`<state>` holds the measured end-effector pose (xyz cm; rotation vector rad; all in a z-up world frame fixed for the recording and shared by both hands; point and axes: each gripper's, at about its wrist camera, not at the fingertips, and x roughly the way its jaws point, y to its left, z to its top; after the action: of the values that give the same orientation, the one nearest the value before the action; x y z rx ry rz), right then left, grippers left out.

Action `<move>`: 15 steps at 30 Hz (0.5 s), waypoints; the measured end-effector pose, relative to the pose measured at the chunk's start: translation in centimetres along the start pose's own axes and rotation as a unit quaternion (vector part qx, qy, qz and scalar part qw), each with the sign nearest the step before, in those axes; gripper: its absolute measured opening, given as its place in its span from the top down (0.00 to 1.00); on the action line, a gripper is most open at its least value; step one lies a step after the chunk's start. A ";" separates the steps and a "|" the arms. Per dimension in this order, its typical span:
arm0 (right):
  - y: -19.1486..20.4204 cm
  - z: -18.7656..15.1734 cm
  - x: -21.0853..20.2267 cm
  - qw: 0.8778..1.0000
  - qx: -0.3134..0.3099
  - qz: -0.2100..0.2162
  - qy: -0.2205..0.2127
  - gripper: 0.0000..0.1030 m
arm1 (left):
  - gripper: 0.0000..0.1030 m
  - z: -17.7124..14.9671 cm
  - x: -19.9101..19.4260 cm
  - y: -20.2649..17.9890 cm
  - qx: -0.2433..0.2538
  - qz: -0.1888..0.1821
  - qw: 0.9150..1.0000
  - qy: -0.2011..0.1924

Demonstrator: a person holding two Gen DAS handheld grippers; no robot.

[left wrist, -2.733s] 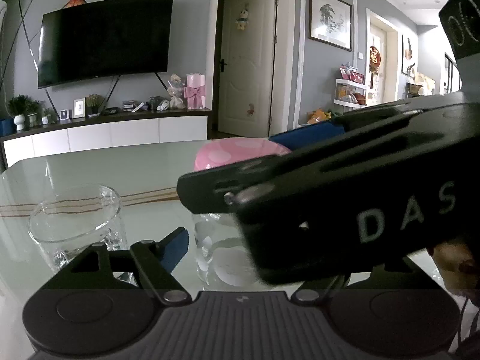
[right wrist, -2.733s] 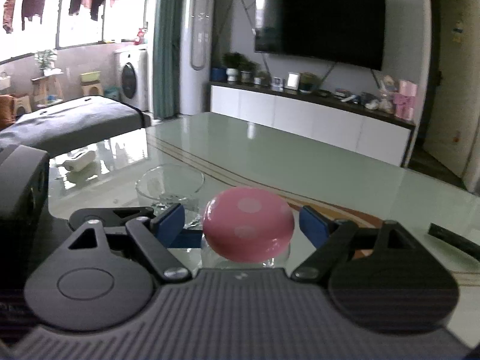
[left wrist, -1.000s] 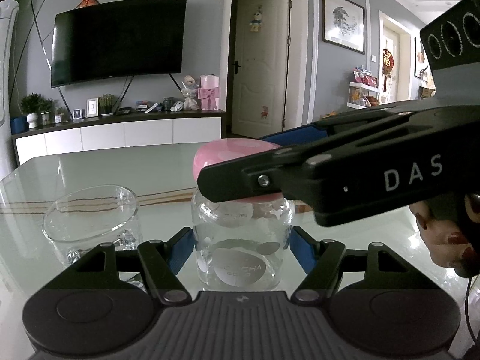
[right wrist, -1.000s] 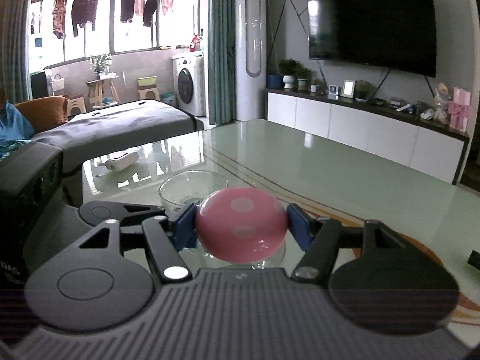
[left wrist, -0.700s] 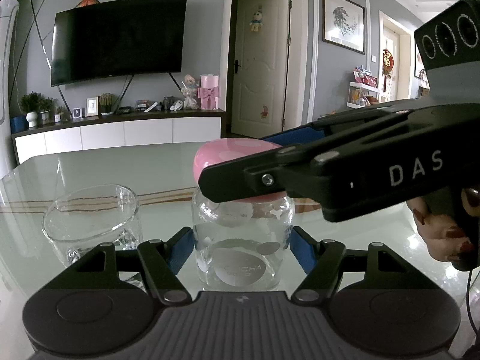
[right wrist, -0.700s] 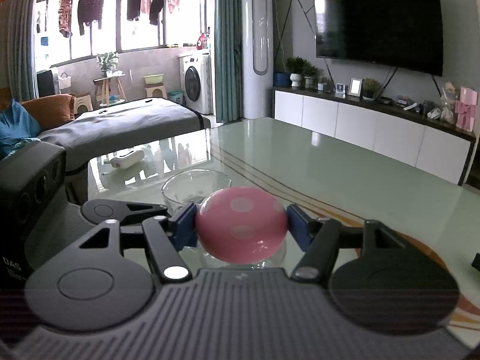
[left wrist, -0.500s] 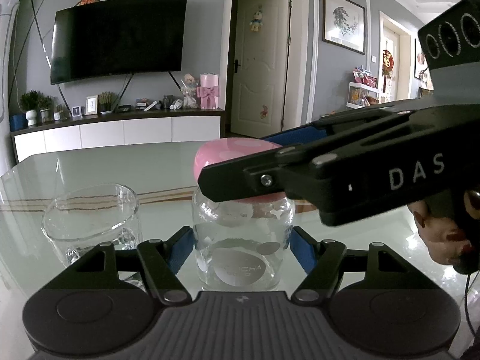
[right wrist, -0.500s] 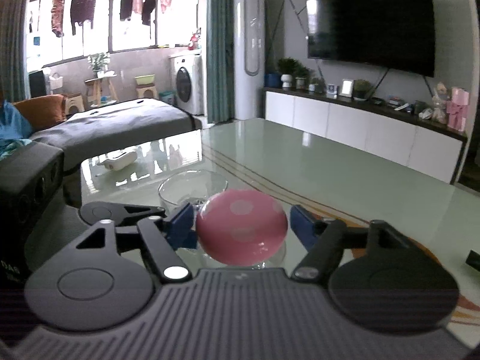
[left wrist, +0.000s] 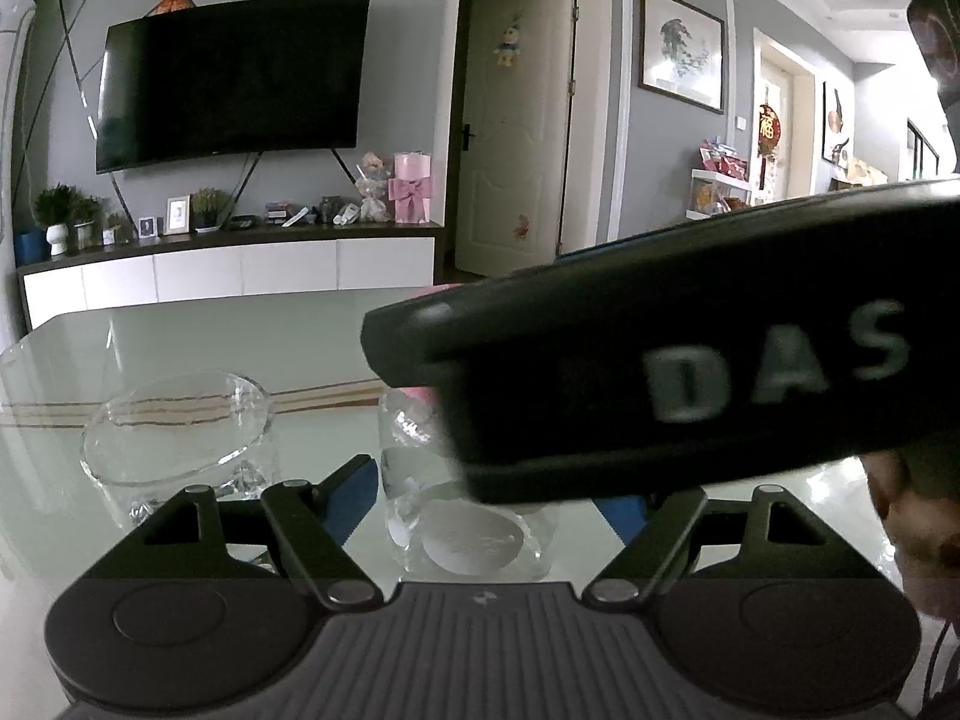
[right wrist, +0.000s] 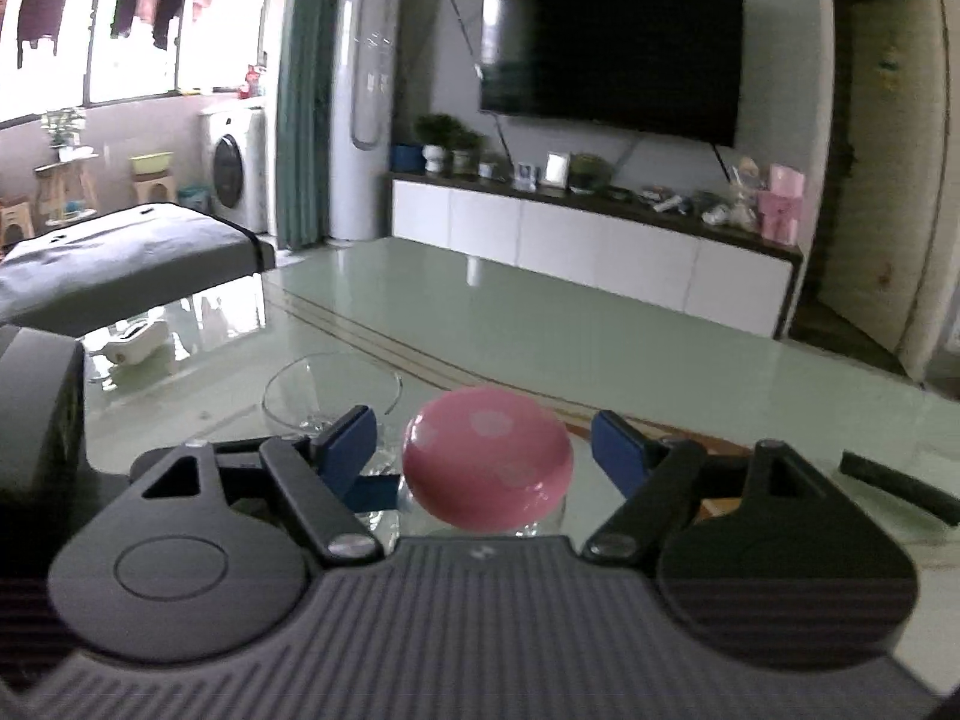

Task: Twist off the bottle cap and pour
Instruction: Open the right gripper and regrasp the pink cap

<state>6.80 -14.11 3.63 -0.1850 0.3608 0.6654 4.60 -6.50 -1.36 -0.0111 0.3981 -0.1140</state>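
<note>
A squat clear glass bottle (left wrist: 468,516) with a domed pink polka-dot cap (right wrist: 486,456) stands upright on the pale green glass bench (right wrist: 600,348). The right claw (right wrist: 486,450) brackets the cap, the left claw (left wrist: 480,501) the body, both opening, pads clear; an empty glass cup (left wrist: 174,426) waits just left.

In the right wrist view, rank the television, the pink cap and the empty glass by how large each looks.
1. television, clearly the largest in the picture, though far off.
2. pink cap, near the camera.
3. empty glass, partly hidden by a blue pad; it looks close to the cap, so ranks 2 and 3 are unsure.
</note>
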 end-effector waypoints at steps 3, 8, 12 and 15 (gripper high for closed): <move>0.4 -0.1 0.5 1.000 0.008 -0.018 0.005 0.24 | 0.22 0.0 0.0 -0.1 0.002 0.000 1.000 0.000; 0.9 -0.2 1.3 0.999 0.020 -0.035 0.016 0.31 | 0.24 0.0 0.1 -0.2 0.004 0.003 1.000 0.000; 1.1 -0.4 1.5 0.999 0.022 -0.033 0.019 0.36 | 0.28 0.0 0.2 -0.2 0.001 0.006 1.000 -0.001; 1.0 -0.4 1.5 0.999 0.020 -0.031 0.019 0.36 | 0.28 0.1 0.1 -0.2 0.000 0.005 1.000 -0.001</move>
<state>7.14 -12.55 2.68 -0.1708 0.4035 0.5939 4.74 -6.68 -1.32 -0.0081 0.3969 -0.1038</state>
